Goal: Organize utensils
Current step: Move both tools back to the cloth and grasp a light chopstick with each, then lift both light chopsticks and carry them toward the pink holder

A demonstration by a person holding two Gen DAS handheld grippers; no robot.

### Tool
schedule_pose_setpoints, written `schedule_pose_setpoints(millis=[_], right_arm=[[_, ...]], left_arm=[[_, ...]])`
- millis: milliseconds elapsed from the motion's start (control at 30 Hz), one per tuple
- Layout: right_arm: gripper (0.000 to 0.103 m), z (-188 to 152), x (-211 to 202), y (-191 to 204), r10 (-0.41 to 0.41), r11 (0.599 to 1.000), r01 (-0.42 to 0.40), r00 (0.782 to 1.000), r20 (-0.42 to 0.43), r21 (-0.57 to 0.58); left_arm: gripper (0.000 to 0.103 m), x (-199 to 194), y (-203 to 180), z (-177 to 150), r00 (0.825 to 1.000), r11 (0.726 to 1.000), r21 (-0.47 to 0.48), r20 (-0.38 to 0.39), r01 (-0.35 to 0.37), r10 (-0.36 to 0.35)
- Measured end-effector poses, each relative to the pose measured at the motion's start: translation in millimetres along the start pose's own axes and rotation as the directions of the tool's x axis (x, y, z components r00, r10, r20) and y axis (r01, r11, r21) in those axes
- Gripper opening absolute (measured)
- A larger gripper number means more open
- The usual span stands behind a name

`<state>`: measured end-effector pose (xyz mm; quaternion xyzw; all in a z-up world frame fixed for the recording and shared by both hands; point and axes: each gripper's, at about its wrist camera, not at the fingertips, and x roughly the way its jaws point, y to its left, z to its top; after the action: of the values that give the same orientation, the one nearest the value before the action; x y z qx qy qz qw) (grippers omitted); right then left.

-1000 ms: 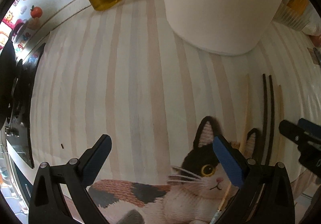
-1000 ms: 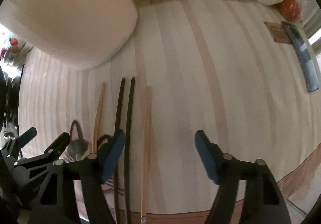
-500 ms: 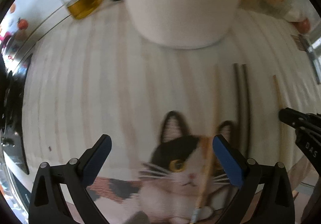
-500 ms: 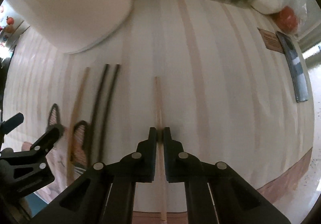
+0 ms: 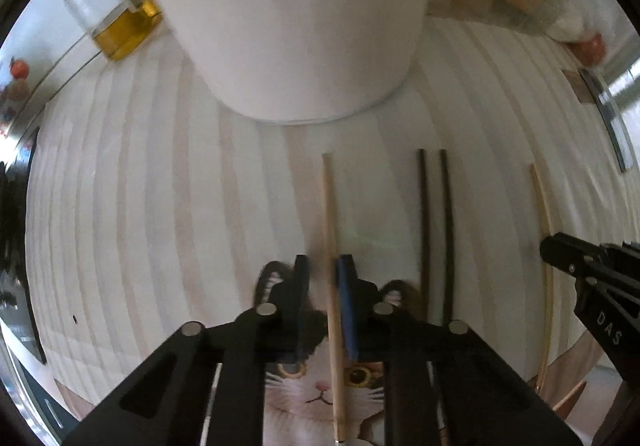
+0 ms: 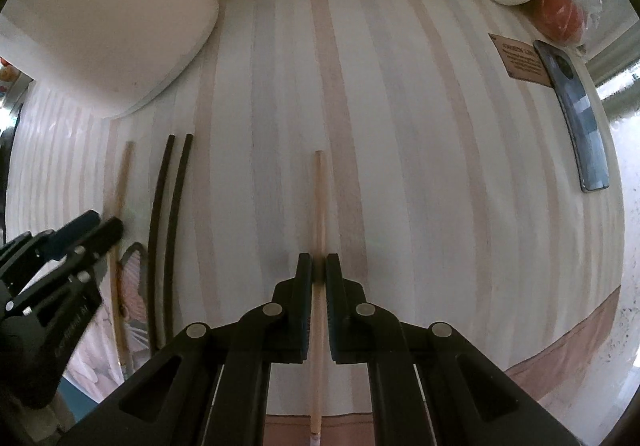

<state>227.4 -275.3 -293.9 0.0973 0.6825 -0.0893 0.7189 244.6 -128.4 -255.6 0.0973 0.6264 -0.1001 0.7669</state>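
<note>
Black-framed left gripper, wide open half a second ago, now has its blue pads narrowed around a pale wooden chopstick lying partly on the cat-print mat — contact is unclear. The right gripper remains clamped on a second light wooden chopstick on the striped tabletop. Two dark chopsticks lie between them. Only the left view shows the oil jar; only the right view shows the dark phone.

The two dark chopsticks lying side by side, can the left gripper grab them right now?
Probably not yet. The left gripper is closing around a light wooden chopstick; the two dark chopsticks lie uncovered just beside it.
</note>
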Motion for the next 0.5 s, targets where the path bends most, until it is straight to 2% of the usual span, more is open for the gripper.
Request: schedule_pose_setpoints(millis=[33, 267, 500], right_arm=[[0.007, 1.4, -1.2, 3.9, 0.001, 1.0, -0.001, 1.0, 0.0, -0.001], [0.007, 7.6, 1.7, 13.2, 0.046, 0.999, -0.046, 0.999, 0.004, -0.024], [0.007, 7.2, 1.1, 28.5, 0.06, 0.996, -0.06, 0.998, 0.002, -0.06]], left_arm=[[0.005, 0.4, 8.8, 1.0, 1.0, 1.0, -0.015, -0.001, -0.013, 0.013], [0.005, 0.4, 54.6, -6.5, 0.999, 0.989, -0.142, -0.025, -0.03, 0.027], [0.005, 3.9, 86.8, -5.4, 0.999, 0.985, -0.17, -0.035, -0.024, 0.019]])
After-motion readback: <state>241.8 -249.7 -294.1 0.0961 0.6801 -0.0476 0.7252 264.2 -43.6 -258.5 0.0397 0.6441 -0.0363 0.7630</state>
